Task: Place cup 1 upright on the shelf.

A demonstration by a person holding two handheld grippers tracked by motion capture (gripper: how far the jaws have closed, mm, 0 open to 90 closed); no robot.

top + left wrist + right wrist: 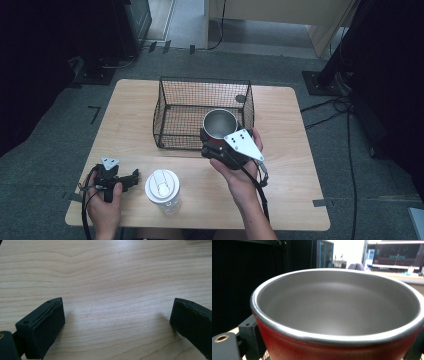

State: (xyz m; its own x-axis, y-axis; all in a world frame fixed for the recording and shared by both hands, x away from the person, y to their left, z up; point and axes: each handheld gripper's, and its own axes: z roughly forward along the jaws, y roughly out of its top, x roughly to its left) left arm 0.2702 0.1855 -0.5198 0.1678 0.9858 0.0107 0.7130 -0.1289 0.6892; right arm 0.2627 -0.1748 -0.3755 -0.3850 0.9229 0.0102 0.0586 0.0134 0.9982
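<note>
Nearest the camera, a white-lidded bottle (162, 190) is standing on the table (300, 200), just beside the left claw (131, 179), which is resting wide open and empty. A red cup (220, 124) is being gripped by the closed right claw (216, 145) at the front edge of a wire basket (170, 95). It probably should be kept upright and carried clear of the rim before being released. Counted: one cup, one bottle, one basket, two claws.

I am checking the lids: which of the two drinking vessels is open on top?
The red metal cup, held in the right tool; the clear bottle wears a white lid.
</note>
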